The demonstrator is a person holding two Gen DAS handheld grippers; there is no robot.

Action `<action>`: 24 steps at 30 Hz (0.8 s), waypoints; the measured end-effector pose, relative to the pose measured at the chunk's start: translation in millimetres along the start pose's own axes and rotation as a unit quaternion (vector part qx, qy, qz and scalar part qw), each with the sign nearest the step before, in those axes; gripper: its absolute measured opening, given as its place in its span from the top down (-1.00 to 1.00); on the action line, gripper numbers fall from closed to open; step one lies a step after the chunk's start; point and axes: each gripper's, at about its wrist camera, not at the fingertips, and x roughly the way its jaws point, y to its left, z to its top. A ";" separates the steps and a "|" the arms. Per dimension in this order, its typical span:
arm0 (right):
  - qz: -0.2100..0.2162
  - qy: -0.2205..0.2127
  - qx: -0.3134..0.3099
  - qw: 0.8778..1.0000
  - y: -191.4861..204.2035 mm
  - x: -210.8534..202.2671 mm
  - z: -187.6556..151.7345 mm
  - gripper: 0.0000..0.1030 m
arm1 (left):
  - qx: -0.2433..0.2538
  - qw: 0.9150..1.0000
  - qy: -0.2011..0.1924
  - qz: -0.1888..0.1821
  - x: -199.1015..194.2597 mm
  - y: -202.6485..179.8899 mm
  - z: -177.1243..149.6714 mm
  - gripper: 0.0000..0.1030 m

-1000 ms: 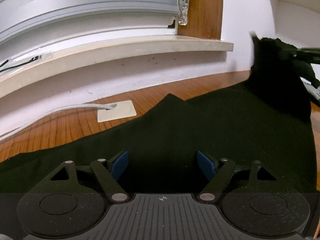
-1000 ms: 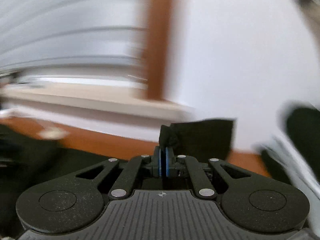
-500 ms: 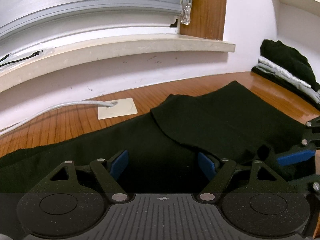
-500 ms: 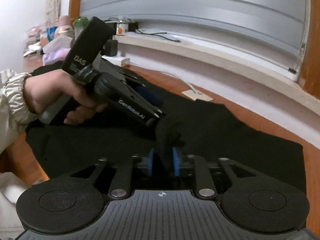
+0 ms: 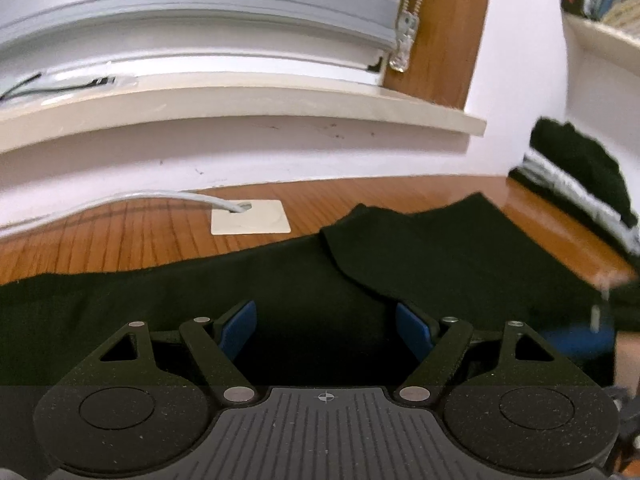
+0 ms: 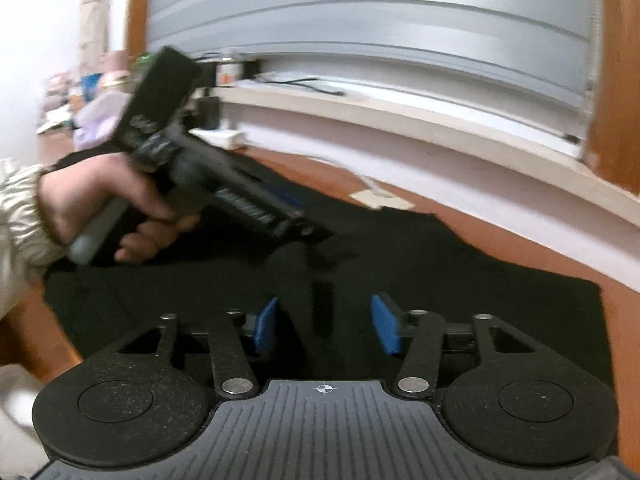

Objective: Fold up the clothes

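**Both claws open over dark garment**

Left claw spread wide — nothing gripped, poised above black garment lying flat on desk, one flap folded over. Right claw just opened partway — cloth between pads, unpinched.

We carry two matching tools: each gripper, the left gripper and the right gripper, is matte black plastic with a ribbed grey plate bearing a small crosshair mark, two round discs, silver pivot pins and blue pads. Seen from the right wrist, the left one has a boxy black top with white lettering, too blurred to read. Our left hand emerges from a pale, gathered cuff.
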 end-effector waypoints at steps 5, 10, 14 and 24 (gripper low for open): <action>-0.004 0.004 -0.035 0.999 13.8 5.4 -2.3 0.87 | -0.093 0.994 0.011 -0.052 3.8 20.7 9.8 -0.50; -0.037 -0.035 0.012 0.999 -3.3 -5.1 2.7 0.89 | -0.190 0.975 0.021 -0.114 10.8 28.5 17.2 -0.50; -0.051 -0.067 0.030 0.996 -13.9 -17.7 9.5 0.90 | -0.266 0.950 0.030 -0.158 20.8 28.3 17.1 -0.52; -0.059 -0.129 0.033 0.989 -19.3 -37.9 27.4 0.91 | -0.319 0.929 0.035 -0.185 55.4 12.9 47.5 -0.04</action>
